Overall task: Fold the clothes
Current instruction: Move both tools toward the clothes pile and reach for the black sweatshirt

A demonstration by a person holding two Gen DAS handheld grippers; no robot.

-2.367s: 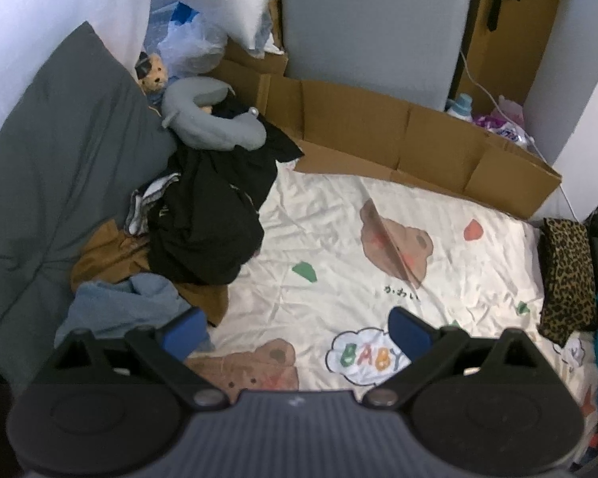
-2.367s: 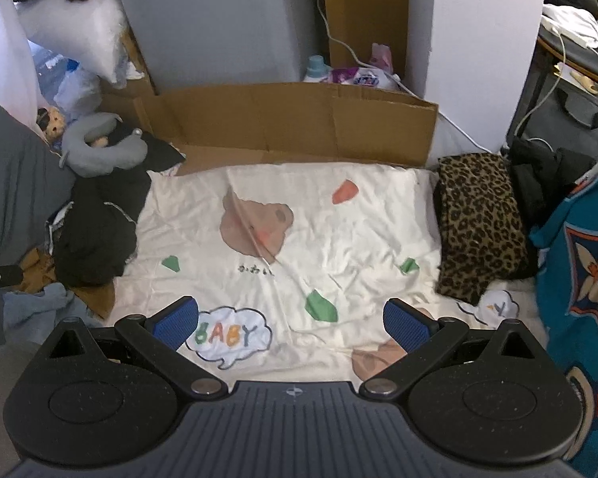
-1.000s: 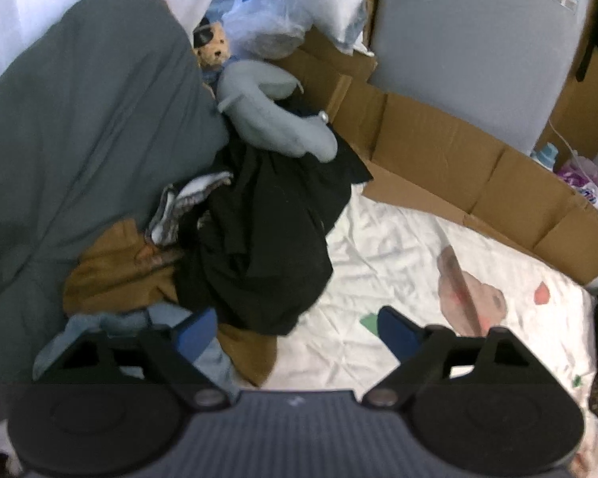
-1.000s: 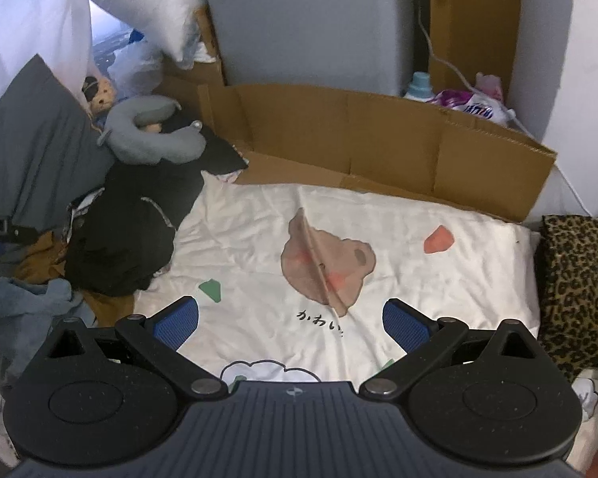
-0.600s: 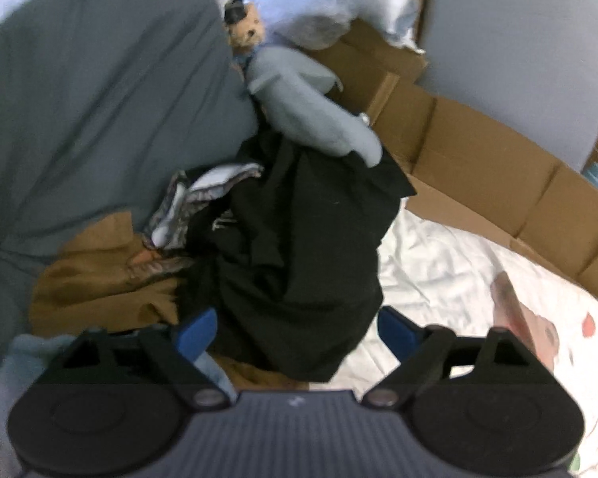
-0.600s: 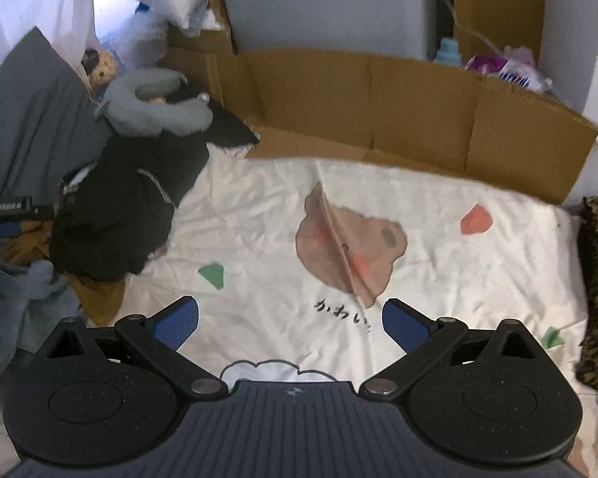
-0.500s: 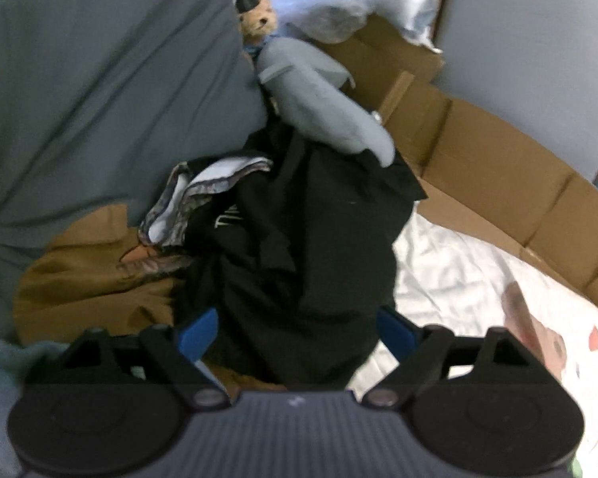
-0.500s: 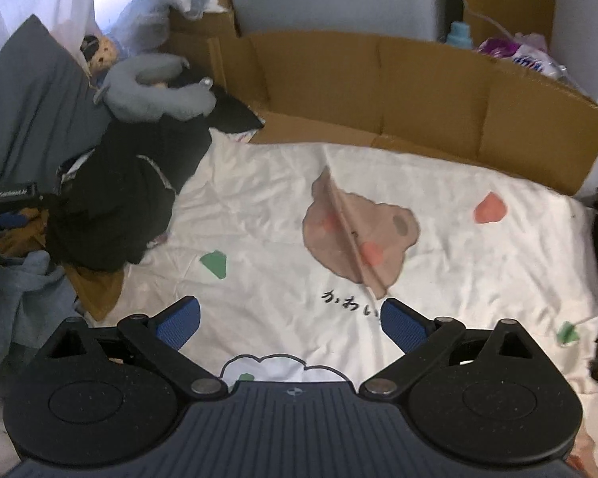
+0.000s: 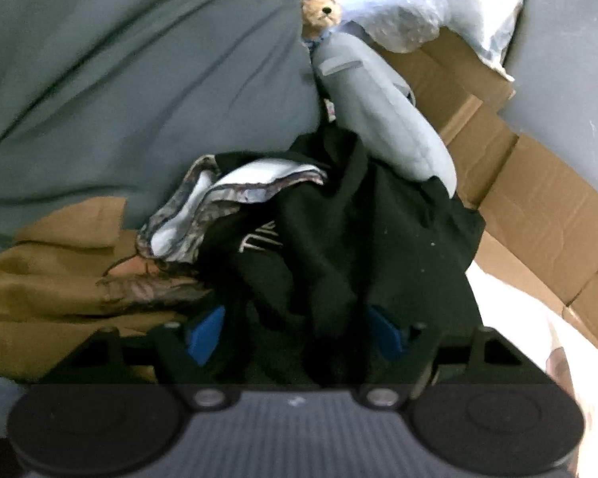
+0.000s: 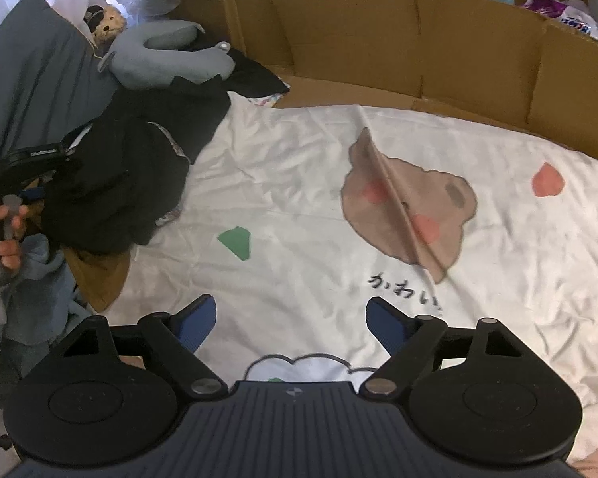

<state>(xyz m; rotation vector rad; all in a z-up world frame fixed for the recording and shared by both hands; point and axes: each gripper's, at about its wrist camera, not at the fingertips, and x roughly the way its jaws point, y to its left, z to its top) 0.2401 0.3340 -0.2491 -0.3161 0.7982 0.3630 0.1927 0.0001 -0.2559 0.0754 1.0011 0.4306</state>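
A crumpled black garment [image 9: 339, 247] tops a heap of clothes, over a brown garment [image 9: 52, 279] and a white one with a patterned hem [image 9: 227, 199]. My left gripper [image 9: 295, 332] is low over the heap; its jaws are closing, black cloth lies between the blue pads, and I cannot see them pressing it. The right wrist view shows the same black garment [image 10: 119, 175] at the left, with the left gripper's body and a hand [image 10: 8, 219] beside it. My right gripper [image 10: 291, 324] hangs over the white bear-print sheet [image 10: 299, 183], jaws closing with nothing between them.
A grey neck pillow [image 9: 378, 119] and a small teddy bear [image 9: 319, 8] lie behind the heap. A big grey cushion [image 9: 119, 79] fills the left. Cardboard walls [image 10: 418, 40] edge the sheet at the back. A blue-grey garment [image 10: 40, 279] lies at the near left.
Both grippers have come down and closer. The left one has moved in over the black garment, which now lies between its pads. Both pairs of jaws have narrowed a little.
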